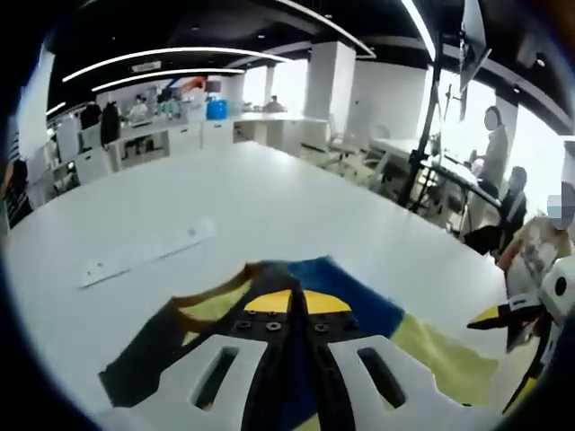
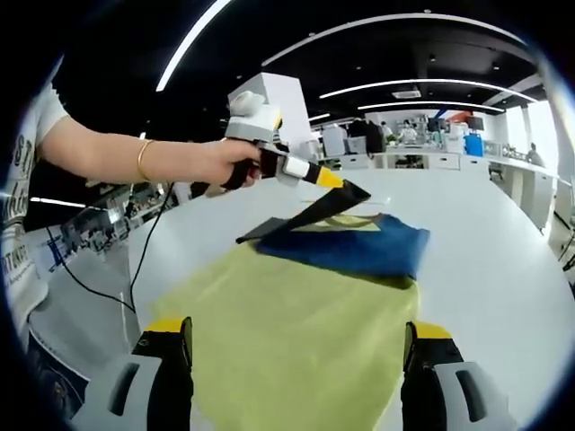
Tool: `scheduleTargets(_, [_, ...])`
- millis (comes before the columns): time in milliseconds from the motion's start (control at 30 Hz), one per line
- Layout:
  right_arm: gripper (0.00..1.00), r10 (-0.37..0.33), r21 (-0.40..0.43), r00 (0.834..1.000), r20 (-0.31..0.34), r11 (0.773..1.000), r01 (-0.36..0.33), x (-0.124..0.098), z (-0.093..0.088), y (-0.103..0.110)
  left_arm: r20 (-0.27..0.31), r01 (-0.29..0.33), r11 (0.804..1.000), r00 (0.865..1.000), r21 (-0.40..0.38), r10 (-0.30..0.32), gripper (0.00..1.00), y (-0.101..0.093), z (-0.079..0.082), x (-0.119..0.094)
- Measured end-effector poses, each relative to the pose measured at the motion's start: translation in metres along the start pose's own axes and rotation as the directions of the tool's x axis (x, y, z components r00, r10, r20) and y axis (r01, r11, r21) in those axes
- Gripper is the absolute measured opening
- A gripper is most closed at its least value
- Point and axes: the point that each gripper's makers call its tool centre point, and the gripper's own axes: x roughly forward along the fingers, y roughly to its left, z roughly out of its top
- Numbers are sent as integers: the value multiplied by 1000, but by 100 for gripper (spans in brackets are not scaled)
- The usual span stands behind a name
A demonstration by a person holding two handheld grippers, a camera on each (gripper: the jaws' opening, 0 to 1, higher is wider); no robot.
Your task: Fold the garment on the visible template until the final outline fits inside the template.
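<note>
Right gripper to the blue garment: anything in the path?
Nothing visible. The open right gripper hangs over bare yellow template; the blue garment lies beyond at the far end. The left gripper pinches a dark flap there, off to one side.

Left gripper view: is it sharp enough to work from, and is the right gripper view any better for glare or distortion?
Left gripper view: soft and blurred throughout, bright window glare at right, the glossy white table bowed by the fisheye. Right gripper view: crisper on the yellow-green template sheet and dark blue folded garment; ceiling light strips curve strongly.
</note>
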Motion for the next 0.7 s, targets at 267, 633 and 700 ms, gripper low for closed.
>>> scheduleTargets(267, [97, 14, 2, 1000, -24, 1000, -14, -2, -8, 6, 11, 40, 999, 999, 31, -40, 0, -17, 10, 7])
scheduleTargets(633, [97, 12, 19, 1000, -29, 1000, -11, -3, -15, 8, -11, 65, 995, 998, 76, -64, 0, -33, 12, 19])
scheduleTargets(700, [97, 9, 20, 1000, -30, 1000, -8, -3, -15, 7, -9, 72, 995, 997, 69, -72, 0, -37, 13, 22])
